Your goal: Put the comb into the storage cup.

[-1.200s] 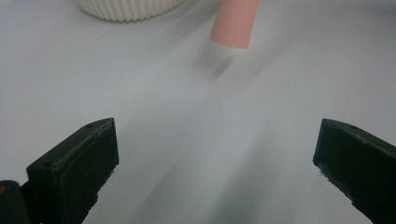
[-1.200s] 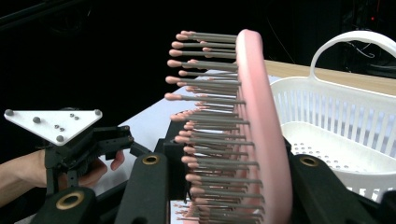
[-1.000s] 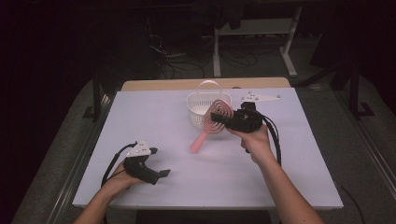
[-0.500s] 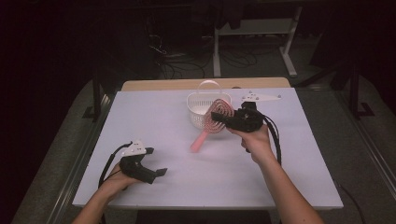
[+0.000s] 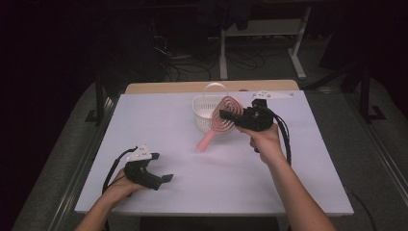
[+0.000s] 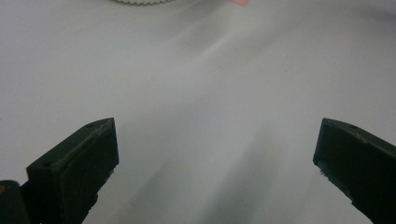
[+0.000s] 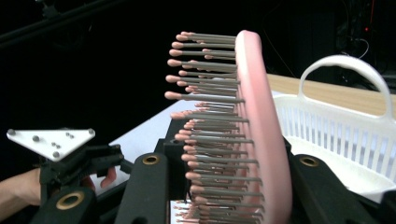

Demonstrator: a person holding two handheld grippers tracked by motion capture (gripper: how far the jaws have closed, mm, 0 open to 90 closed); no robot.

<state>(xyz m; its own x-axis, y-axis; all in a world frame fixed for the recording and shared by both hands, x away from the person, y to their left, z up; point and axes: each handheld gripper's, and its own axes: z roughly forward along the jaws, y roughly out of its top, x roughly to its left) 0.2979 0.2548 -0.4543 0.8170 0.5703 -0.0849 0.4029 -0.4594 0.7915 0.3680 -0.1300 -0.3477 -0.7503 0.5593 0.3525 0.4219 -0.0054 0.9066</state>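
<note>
Right gripper [image 5: 226,114] has its fingers clamped on the pink hairbrush [image 5: 222,120], held tilted over the tabletop [image 5: 298,192] right beside the white basket [image 5: 204,111], around 12 o'clock. Left gripper [image 5: 166,178] sits at 7 o'clock, fingers spread wide, nothing in them.

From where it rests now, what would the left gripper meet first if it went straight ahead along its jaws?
Probably nothing soon: the left gripper faces bare white table. Far ahead, at the view's top edge, lie the white slotted plastic basket and the pink hairbrush's handle tip; the basket seems nearer the line, though depth is unclear.
</note>
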